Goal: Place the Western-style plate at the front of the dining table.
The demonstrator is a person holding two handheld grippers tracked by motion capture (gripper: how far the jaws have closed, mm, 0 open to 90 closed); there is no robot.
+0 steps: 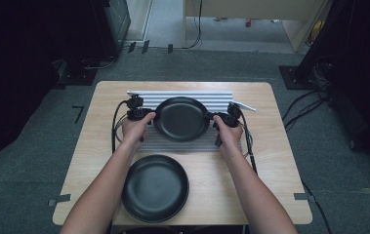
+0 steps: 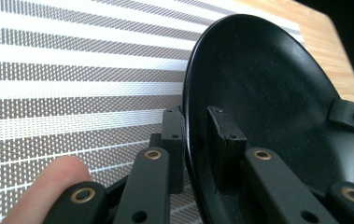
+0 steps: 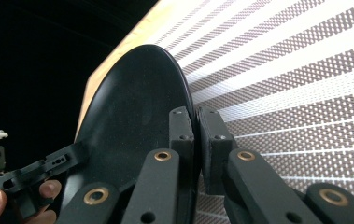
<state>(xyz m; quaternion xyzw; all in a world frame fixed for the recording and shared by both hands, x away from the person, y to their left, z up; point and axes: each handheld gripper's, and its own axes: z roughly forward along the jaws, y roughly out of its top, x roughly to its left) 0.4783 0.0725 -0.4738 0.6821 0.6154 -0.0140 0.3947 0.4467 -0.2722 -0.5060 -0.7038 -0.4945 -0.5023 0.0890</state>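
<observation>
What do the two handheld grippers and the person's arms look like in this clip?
Both the left gripper and the right gripper are matte black, with squared block pads on jointed links pinned by brass-coloured rivets, seen close in the gripper views. A black cable trails from each. The forearms are bare, with no sleeves or gloves in view.

In the high view, the round black plate [image 1: 181, 118] gripped at both sides covers the middle of the grey-and-white striped woven mat [image 1: 187, 97], and whether the plate rests on the mat or hangs above it cannot be told. The second round black plate [image 1: 155, 187] hides the wooden table [image 1: 270, 161] beneath it. Both forearms are cut off by the bottom edge.
</observation>
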